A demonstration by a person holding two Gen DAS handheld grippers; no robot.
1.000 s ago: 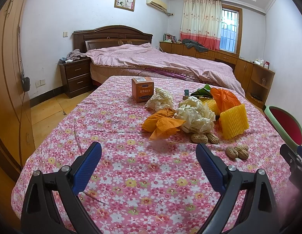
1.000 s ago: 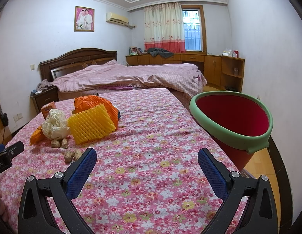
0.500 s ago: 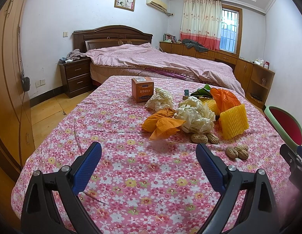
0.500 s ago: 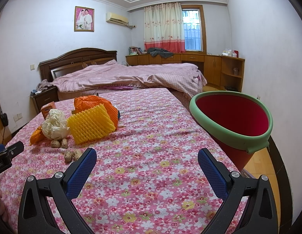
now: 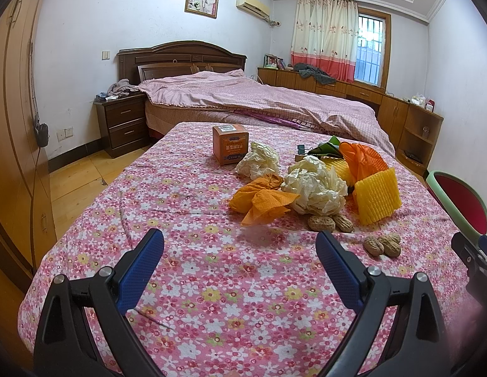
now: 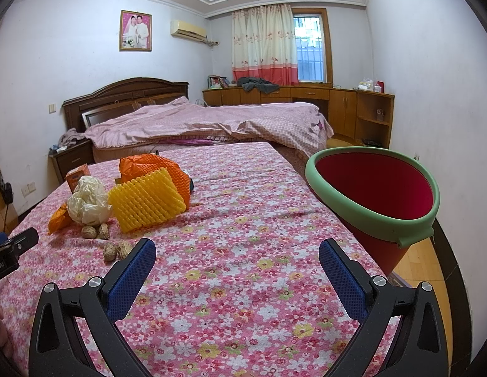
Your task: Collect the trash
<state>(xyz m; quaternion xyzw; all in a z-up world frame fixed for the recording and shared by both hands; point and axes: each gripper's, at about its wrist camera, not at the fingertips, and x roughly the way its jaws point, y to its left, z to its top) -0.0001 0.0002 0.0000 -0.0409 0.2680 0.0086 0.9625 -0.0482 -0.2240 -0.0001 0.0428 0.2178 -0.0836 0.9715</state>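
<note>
ahead-right of the left gripper [image 5: 240,256], jaws apart and empty, lie the peanuts [image 5: 381,245]; right gripper [image 6: 237,262], also apart, sits nearer the bin [image 6: 373,188].

- The left wrist view looks forward between its own blue-padded fingers [image 5: 139,270], low over the flowered worktop [image 5: 212,282], facing the bed [image 5: 259,103] and the window wall.
- The right wrist view sits on the same near side, further right, low over the cloth, facing the same way; the red bin [image 6: 375,188] stands close on its right.
- Both views share the trash pile: the yellow foam net [image 5: 376,196] [image 6: 147,199], the crumpled paper [image 5: 315,188] [image 6: 88,201] and the peanuts [image 5: 381,245] [image 6: 116,250].
- Each view catches the other tool at its edge.
</note>
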